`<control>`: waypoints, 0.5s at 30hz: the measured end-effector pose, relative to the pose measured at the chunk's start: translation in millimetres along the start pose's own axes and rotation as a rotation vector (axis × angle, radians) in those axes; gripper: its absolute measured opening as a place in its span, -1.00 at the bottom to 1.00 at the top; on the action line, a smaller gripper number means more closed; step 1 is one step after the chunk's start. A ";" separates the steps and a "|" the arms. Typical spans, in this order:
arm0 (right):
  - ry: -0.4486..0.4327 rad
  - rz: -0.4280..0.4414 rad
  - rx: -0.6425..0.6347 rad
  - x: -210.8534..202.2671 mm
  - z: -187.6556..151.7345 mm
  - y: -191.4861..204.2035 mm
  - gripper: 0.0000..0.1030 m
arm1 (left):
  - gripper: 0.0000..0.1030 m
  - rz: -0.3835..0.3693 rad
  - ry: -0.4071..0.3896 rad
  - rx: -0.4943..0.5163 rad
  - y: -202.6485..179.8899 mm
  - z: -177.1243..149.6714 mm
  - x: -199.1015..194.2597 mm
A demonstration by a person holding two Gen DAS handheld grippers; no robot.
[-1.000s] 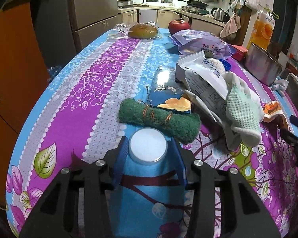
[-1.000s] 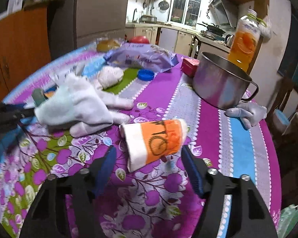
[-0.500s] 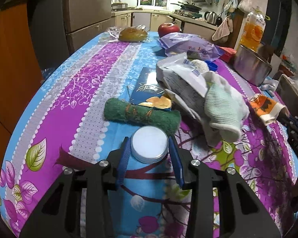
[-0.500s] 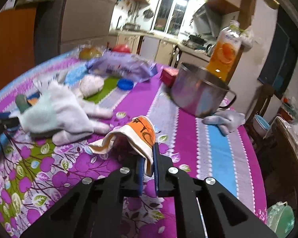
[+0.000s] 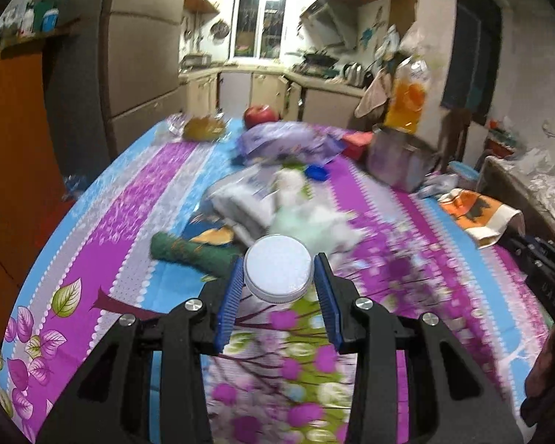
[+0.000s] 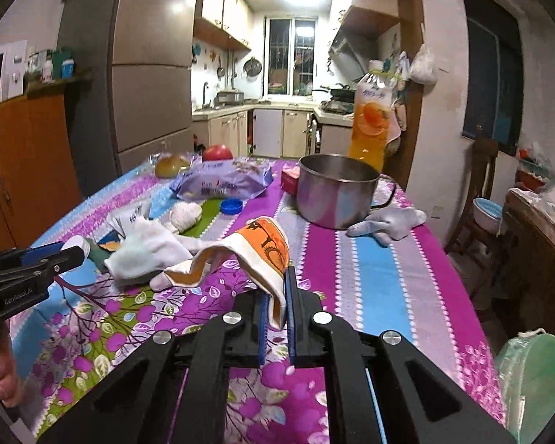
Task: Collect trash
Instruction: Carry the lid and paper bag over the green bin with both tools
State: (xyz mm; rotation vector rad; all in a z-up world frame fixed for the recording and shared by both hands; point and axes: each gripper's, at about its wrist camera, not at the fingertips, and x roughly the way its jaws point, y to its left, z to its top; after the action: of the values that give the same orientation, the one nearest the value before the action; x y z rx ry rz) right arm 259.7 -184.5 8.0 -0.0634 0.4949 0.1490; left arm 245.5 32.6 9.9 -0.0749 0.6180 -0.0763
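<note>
Orange-and-white paper cup [image 6: 266,248], crushed flat, hangs from my right gripper [image 6: 275,318]; its 2 blue pads are pressed together on the cup's rim, and the cup is clear of the cloth. My left gripper [image 5: 277,288] pinches a white lid [image 5: 277,273] between its pads, also off the table [image 5: 92,222].

Near me the flowered cloth is bare in front of both grippers, and the right-hand strip in blue and purple runs free to the table's edge, with a dim gap and a chair [image 6: 477,199] past it. The middle is crowded: a white glove [image 6: 148,248] just beyond the cup, a green scrub pad [image 5: 192,253] beside the lid, a blue cap [image 6: 231,206], a grey glove [image 6: 392,222] touching the pot [image 6: 336,192].

Writing: the purple bag [image 6: 225,183] reads something like "Pur Lafee", not sharp enough to be sure; my left gripper's side reads "GenRobot.AI"; the juice bottle [image 6: 373,118] has a label too small to read.

I can't see the pot's bottom. The bottle holds orange liquid.
</note>
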 end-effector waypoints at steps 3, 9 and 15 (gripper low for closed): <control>-0.019 -0.005 0.010 -16.1 -1.4 -6.3 -0.84 | -0.27 -0.016 -0.025 0.014 -16.7 3.1 -11.3; -0.047 -0.010 0.020 -44.4 -4.8 -15.1 -0.84 | -0.27 -0.032 -0.053 0.026 -45.0 8.7 -22.1; -0.059 -0.021 0.037 -65.0 -9.7 -24.4 -0.84 | -0.27 -0.047 -0.083 0.049 -75.0 10.2 -36.4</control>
State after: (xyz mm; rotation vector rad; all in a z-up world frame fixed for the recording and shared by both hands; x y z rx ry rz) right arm 202.5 -217.8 31.1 -0.0282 0.4377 0.1207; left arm 218.2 -38.1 46.1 -0.0446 0.5312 -0.1338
